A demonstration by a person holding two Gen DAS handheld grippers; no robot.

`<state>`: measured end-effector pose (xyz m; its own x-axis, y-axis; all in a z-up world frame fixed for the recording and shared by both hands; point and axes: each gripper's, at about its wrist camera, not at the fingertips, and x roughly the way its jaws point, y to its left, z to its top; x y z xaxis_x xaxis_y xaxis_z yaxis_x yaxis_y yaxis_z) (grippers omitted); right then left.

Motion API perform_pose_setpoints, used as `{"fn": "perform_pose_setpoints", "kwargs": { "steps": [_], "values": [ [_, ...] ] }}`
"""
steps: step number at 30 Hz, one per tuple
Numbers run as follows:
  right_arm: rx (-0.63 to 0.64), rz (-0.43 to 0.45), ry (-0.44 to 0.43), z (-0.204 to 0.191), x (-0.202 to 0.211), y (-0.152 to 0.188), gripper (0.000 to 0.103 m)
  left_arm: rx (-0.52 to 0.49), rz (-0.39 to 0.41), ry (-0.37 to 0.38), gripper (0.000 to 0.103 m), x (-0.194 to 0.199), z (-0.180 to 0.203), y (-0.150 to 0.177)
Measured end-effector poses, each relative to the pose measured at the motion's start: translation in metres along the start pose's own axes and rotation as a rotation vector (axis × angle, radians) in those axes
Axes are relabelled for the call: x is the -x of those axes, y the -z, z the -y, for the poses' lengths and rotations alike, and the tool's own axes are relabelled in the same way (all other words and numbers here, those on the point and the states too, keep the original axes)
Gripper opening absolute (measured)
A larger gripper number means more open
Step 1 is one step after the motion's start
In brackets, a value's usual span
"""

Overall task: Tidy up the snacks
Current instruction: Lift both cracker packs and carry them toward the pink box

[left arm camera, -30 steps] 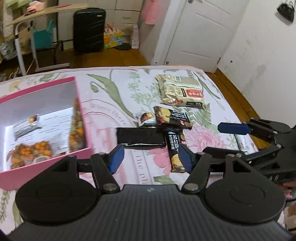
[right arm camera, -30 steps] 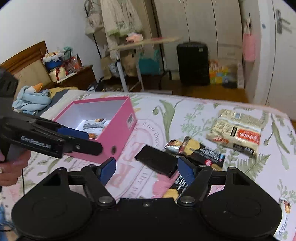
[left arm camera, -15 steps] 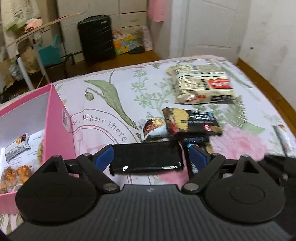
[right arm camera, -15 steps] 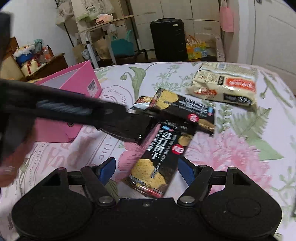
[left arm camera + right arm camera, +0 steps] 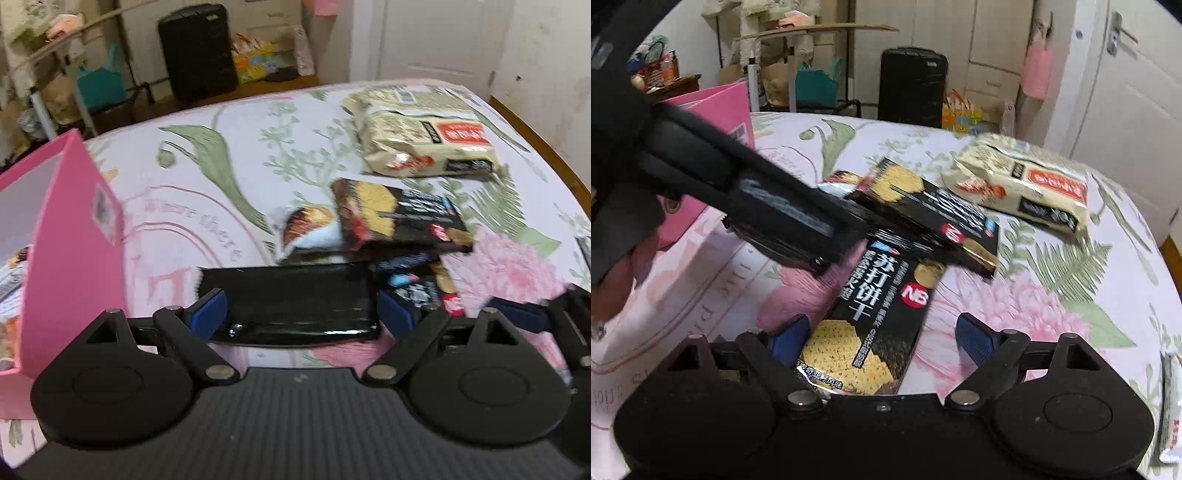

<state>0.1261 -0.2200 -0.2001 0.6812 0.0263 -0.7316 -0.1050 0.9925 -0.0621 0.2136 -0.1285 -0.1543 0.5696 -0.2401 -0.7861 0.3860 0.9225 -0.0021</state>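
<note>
Between my left gripper's [image 5: 301, 314] jaws I am seeing a plain black packet [image 5: 291, 301] lying flat on the bed [image 5: 192, 192]; the jaws are standing spread, their blue pads at either end of it, and whether they are touching it I cannot tell. Just beyond the jaws a white-ended snack [image 5: 310, 232] and a black cracker pack [image 5: 399, 221] are overlapping, with a cream bag [image 5: 421, 142] farther out. Left of the jaws the pink box [image 5: 70, 243] is standing open. My right gripper [image 5: 882, 338] is widening its jaws around the near end of a second black cracker pack [image 5: 875, 321], which is lying nearer the left pad, the right pad well clear of it. Ahead and to the left, the left gripper's body is reaching across.
</note>
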Motion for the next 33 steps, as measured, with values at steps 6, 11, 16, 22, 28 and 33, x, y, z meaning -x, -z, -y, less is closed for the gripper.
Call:
{"fn": "perform_pose_setpoints", "kwargs": {
  "steps": [6,11,16,22,28,33],
  "values": [
    [-0.036,-0.041,-0.046,0.011,0.009,0.003,0.070,0.068,-0.041,-0.032,0.089,-0.008,-0.019,-0.004],
    [-0.046,-0.082,-0.091,0.012,0.005,-0.005,0.063,0.158,-0.055,-0.052,0.092,-0.015,-0.034,-0.006],
    [-0.085,-0.069,-0.090,0.018,-0.003,-0.008,0.066,0.259,-0.117,0.064,0.093,-0.025,-0.045,-0.008],
    [-0.164,-0.076,-0.076,0.032,-0.004,-0.014,0.058,0.211,-0.132,0.086,0.093,-0.023,-0.034,-0.007],
    [-0.226,-0.080,-0.041,0.044,0.015,-0.006,0.058,0.150,-0.087,0.017,0.093,-0.014,-0.019,-0.007],
    [-0.238,-0.057,-0.016,0.054,0.027,-0.005,0.058,0.150,-0.027,0.037,0.093,0.002,-0.013,-0.005]
  ]
}}
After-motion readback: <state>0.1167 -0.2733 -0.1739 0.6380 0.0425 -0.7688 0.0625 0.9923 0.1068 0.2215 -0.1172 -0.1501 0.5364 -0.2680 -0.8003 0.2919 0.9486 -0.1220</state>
